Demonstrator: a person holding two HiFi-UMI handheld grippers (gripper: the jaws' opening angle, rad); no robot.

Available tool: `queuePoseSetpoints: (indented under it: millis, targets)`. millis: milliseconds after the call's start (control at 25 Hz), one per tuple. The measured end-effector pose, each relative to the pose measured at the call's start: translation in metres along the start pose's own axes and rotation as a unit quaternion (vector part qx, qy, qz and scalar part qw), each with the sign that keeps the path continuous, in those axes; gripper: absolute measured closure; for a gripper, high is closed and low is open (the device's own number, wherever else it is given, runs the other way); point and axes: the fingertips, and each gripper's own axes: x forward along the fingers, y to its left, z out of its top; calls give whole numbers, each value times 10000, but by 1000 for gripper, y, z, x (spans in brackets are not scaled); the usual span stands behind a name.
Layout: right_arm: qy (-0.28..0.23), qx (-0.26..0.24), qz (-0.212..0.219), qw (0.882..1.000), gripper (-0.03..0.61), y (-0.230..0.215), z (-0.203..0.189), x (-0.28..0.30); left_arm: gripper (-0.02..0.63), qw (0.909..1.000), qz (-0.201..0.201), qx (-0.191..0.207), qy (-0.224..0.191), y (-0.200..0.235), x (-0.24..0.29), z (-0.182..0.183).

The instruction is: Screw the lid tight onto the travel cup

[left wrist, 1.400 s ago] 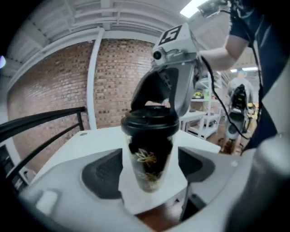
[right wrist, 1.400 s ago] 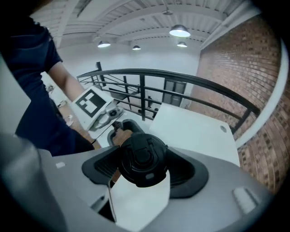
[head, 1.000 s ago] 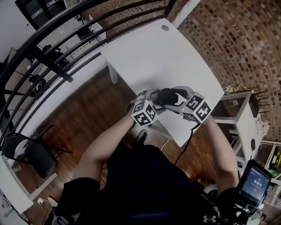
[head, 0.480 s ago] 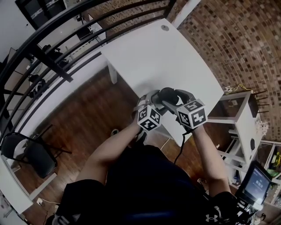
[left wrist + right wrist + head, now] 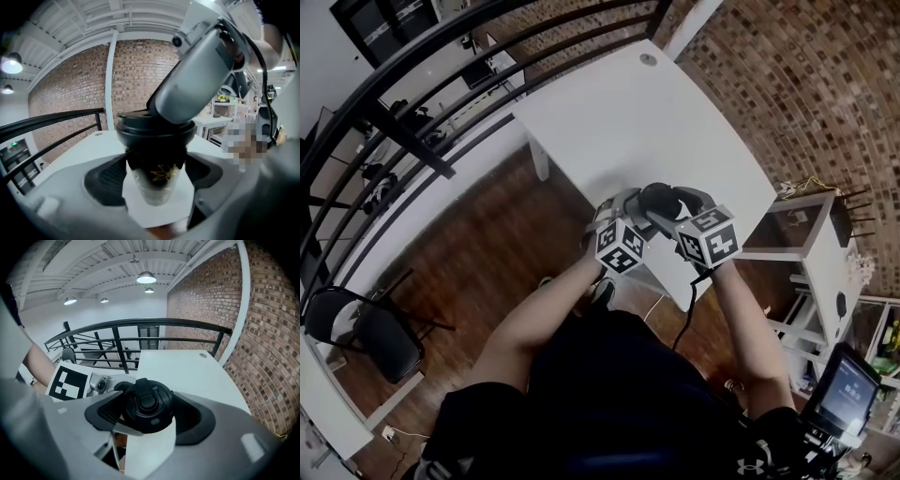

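Observation:
The travel cup (image 5: 156, 180), pale with a dark band and a gold emblem, stands at the near edge of the white table (image 5: 619, 122). Its black lid (image 5: 146, 404) sits on top, seen from above as a dark disc (image 5: 659, 199). My left gripper (image 5: 157, 176) is shut on the cup's body, a pad against each side. My right gripper (image 5: 147, 411) comes down from above and is shut on the lid, jaws wide around its rim. In the head view the left gripper (image 5: 630, 208) and right gripper (image 5: 677, 204) meet at the cup.
A black metal railing (image 5: 412, 103) runs along the table's far left side. A dark chair (image 5: 366, 328) stands on the wooden floor at the left. A low white shelf unit (image 5: 806, 239) stands right of the table, by the brick wall (image 5: 806, 84).
The right gripper has swung round the lid, its marker cube coming nearer and leftwards. The left gripper has shifted slightly right and still holds the cup.

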Motion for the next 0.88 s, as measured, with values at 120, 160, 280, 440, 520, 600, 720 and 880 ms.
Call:
queuePoseSetpoints:
  millis: [120, 160, 280, 440, 520, 600, 720, 880]
  targets:
    - [-23, -69, 47, 10000, 245, 1, 0, 1, 220, 9999, -164, 9, 20, -1, -12, -1]
    - [-41, -90, 61, 9999, 245, 1, 1, 1, 216, 9998, -193, -22, 2, 1, -19, 0]
    - [-118, -172, 44, 9998, 237, 0, 3, 1, 215, 9994, -168, -261, -160, 8, -47, 7]
    - [-517, 7, 20, 9987, 202, -3, 9, -15, 215, 9974, -45, -522, -503, 19, -86, 31]
    - [-771, 181, -31, 9969, 202, -8, 13, -29, 216, 9957, 44, -604, -694, 25, -101, 47]
    - [-1091, 397, -188, 9931, 206, -10, 18, -47, 220, 9929, 122, -682, -968, 29, -120, 64]
    - [-1952, 1002, -583, 9739, 321, 5, 31, -87, 285, 9832, 172, -863, -1599, 33, -166, 92]
    - [-2917, 1703, -961, 9363, 542, 33, 38, -138, 526, 9644, -18, -1274, -2318, 25, -217, 133]
